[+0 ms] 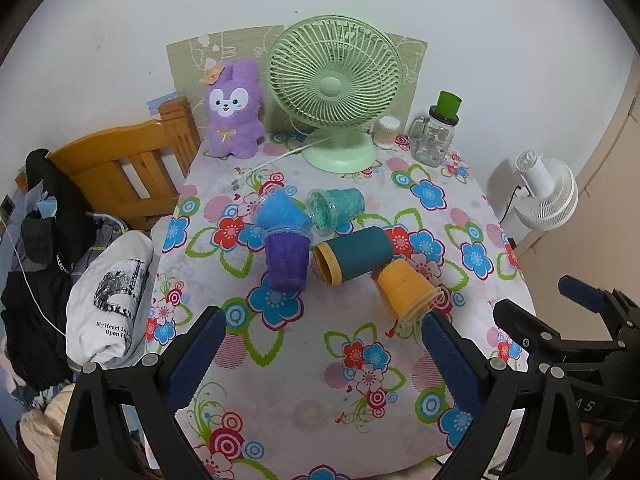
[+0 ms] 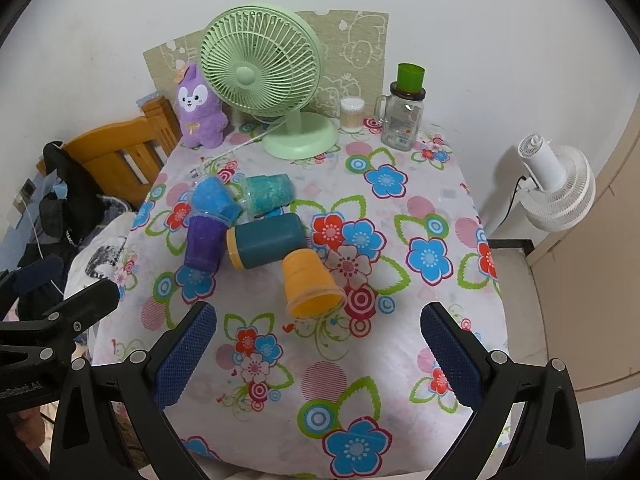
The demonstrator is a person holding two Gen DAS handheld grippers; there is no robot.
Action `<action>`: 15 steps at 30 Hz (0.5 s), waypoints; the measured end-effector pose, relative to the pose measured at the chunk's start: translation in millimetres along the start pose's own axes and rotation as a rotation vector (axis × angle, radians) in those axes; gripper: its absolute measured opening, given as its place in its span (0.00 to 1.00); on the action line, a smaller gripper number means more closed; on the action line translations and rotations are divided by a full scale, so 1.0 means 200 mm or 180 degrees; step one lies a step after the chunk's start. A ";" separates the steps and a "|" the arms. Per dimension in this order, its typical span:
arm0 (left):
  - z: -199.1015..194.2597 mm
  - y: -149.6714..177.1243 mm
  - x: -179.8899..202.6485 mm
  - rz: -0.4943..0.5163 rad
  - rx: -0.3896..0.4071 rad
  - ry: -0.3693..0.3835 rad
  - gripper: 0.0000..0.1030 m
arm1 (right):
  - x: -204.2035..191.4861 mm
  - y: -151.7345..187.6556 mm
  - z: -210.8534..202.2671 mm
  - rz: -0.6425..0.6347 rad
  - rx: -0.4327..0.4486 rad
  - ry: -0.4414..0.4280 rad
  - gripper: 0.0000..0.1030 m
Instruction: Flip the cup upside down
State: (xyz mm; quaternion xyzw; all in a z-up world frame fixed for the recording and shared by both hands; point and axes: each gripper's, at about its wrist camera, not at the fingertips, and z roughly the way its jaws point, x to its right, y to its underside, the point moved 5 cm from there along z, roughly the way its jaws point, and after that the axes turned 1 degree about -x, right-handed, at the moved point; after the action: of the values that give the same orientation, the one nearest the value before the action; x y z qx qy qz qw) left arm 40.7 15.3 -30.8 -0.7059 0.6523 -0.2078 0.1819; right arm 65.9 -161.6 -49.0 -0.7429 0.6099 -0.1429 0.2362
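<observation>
1. Both claws hover wide apart and hold nothing: the left claw (image 1: 320,344) sits at the lower centre of its view, and the right claw (image 2: 318,336) at the lower centre of its own, each above the flowered desk (image 2: 400,420).

2. The cups lie clustered mid-frame. The orange cup (image 2: 310,284) lies on its side, mouth toward the lower right, nearest the right claw. The dark teal cup (image 2: 268,240) lies on its side just above and left of it, and looks to be touching it. The purple cup (image 2: 204,242) stands tilted, rim uppermost, against the blue cup (image 2: 214,200), with the teal glitter cup (image 2: 268,194) on its side behind.

3. Which cup is meant is not stated. Judging by nearness, the orange one seems the likely target, and it is not yet inverted.

4. Risk: the orange cup is round and on its side, so a claw finger that nudges it before closing could roll it toward the right edge of the desk.

5. Risk: the cups are packed close, so a wide-open claw coming in may knock the dark teal cup into the purple one and tip it.

6. Risk: the thin plastic wall may buckle or slip from the pads (image 2: 188,354) mid-turn.

7. Risk: the two claws sit near each other and could collide if both reach in.
</observation>
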 end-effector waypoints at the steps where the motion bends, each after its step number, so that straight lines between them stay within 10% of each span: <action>1: 0.00 -0.01 0.00 0.0022 -0.0007 -0.0001 0.96 | 0.00 0.00 0.00 0.0004 -0.0001 0.0005 1.00; 15: 0.11 -0.09 -0.05 0.0429 -0.0114 0.0102 0.96 | -0.05 -0.08 0.07 0.0089 -0.0074 0.0078 1.00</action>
State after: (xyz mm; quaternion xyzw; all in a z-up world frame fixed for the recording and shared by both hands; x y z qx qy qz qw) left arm 67.0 26.0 -40.4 -0.6601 0.7048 -0.1947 0.1724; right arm 83.6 -148.0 -51.5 -0.7352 0.6246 -0.1415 0.2220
